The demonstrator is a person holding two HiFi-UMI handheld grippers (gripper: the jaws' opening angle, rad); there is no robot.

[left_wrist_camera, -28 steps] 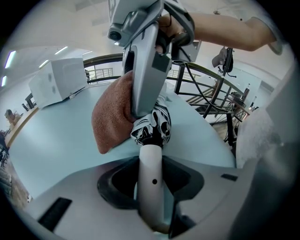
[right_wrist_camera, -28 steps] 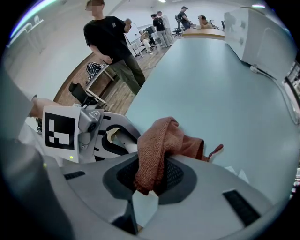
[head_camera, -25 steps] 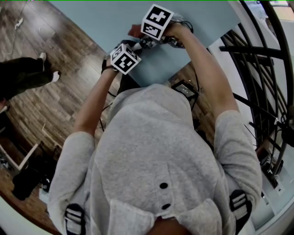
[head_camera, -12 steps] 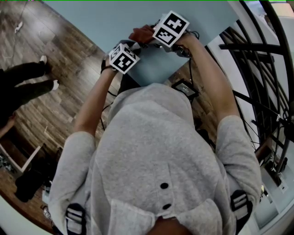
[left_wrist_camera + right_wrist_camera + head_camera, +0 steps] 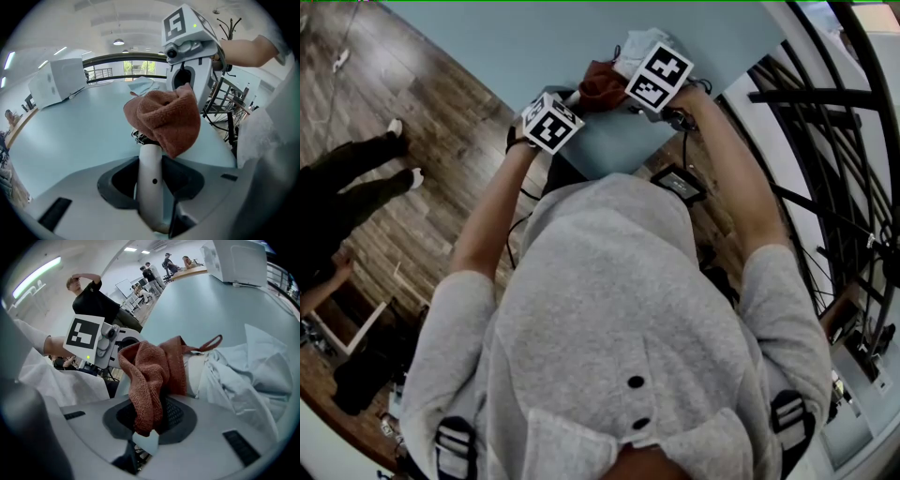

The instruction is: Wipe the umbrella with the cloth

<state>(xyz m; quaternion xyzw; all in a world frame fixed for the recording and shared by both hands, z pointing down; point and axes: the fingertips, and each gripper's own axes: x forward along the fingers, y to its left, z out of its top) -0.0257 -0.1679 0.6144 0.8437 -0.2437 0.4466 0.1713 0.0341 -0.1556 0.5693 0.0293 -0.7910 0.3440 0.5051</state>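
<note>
The left gripper (image 5: 151,197) has stayed put, its jaws clamped on the white handle (image 5: 151,164) of the umbrella (image 5: 243,376), which lies on the pale blue surface (image 5: 65,136). Just right of it, the rust-brown cloth (image 5: 150,376) hangs pinched in the closed jaws of the right gripper (image 5: 149,420), which has slid rightward, off the handle and toward the crumpled fabric. That looks like a wiping stroke under way, with most of the fabric still to do
</note>
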